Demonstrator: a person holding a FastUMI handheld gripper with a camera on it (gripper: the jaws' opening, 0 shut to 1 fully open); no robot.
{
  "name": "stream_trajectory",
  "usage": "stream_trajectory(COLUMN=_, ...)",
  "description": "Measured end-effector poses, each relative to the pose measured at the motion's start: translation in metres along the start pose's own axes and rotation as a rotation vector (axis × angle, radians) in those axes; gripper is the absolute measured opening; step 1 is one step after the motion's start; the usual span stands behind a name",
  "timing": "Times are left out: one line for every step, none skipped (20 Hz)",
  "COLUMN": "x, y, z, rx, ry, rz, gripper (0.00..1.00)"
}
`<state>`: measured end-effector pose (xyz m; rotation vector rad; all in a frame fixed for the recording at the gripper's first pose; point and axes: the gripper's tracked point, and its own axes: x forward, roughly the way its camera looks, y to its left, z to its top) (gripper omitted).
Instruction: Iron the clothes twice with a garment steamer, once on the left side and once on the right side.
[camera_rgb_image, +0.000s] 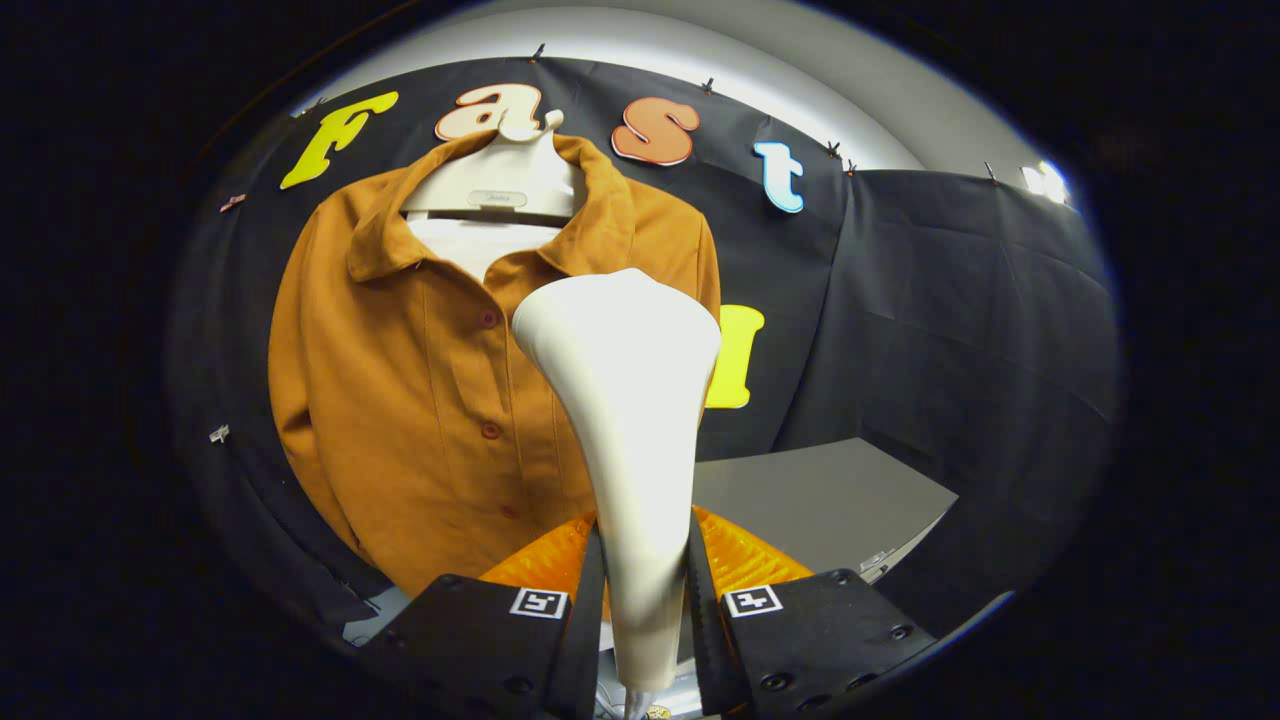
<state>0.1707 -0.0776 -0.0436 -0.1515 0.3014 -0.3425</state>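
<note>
My gripper (645, 590) is clamped on the white steamer (630, 400), both fingers pressing its narrow handle. Its wide head stands upright just ahead of the fingers, over the brown shirt (420, 400) (on a white hanger (500, 185)). A grey surface (830, 500) lies alongside.

The garment steamer (625, 400) is a plain creamy white, clamped between the gripper (645, 590) fingers, whose ribbed pads (745, 555) are bright orange on black bodies that carry small black-and-white square markers (752, 600). The shirt (420, 400) is a solid rust-orange with darker reddish buttons, hung on a white hanger (500, 180) over what seems to be a white form. The table (815, 500) is grey.
</note>
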Motion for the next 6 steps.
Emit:
stream_trajectory(x=-0.002, y=-0.001, z=0.005, rx=0.005, ry=-0.016, rz=0.002, gripper=0.42)
stream_trajectory(x=-0.003, y=-0.002, z=0.008, rx=0.007, ry=-0.03, rz=0.006, gripper=0.42)
stream_trajectory(x=-0.005, y=-0.003, z=0.009, rx=0.008, ry=-0.046, rz=0.013, gripper=0.42)
stream_trajectory(x=-0.006, y=-0.005, z=0.013, rx=0.01, ry=-0.061, rz=0.017, gripper=0.42)
stream_trajectory(x=-0.007, y=-0.008, z=0.017, rx=0.013, ry=-0.075, rz=0.021, gripper=0.42)
stream_trajectory(x=-0.008, y=-0.012, z=0.021, rx=0.019, ry=-0.089, rz=0.026, gripper=0.42)
